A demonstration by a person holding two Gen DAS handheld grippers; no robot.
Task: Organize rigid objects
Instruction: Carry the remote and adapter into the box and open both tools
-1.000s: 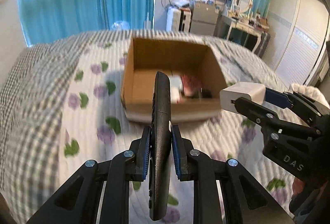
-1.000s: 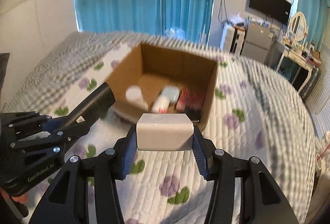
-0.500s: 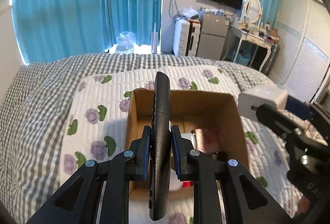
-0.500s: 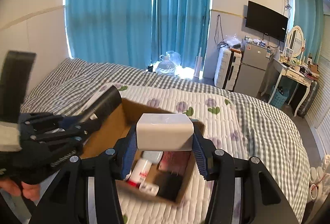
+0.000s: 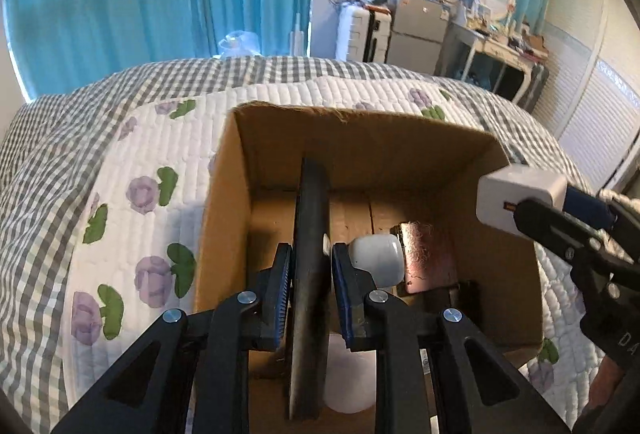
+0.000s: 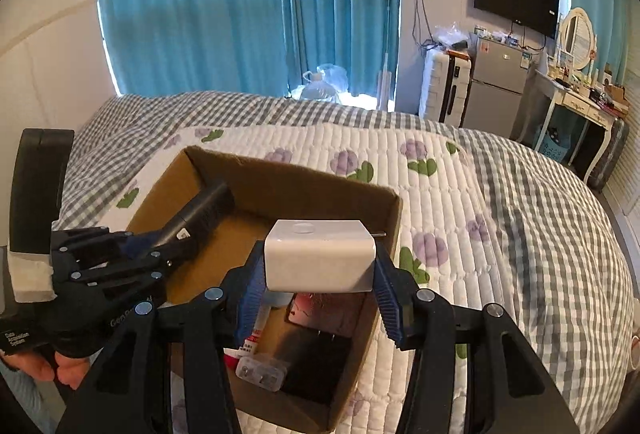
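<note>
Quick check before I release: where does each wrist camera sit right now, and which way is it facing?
Left wrist: behind the left gripper, which pinches a black remote, looking down into the cardboard box.
Right wrist: behind the right gripper, clamping a white charger above the box's near end; a bare hand shows.
Shared: box, both grippers, both held items, quilted bed.

Box mouth open; left half of floor free, right half packed.

Cardboard box [image 5: 224,218] open-topped on the quilt [image 6: 500,234]. My left gripper [image 5: 308,286] clamps the black remote [image 5: 310,234] above the bare left strip of the box floor. The right side holds a white bottle [image 5: 376,260], a reddish pouch [image 5: 428,258], a dark flat item and a small clear case [image 6: 262,372]. My right gripper [image 6: 320,290], clamping the white charger [image 6: 320,254], hangs above that crowded part. Quilt around the box bare.
</note>
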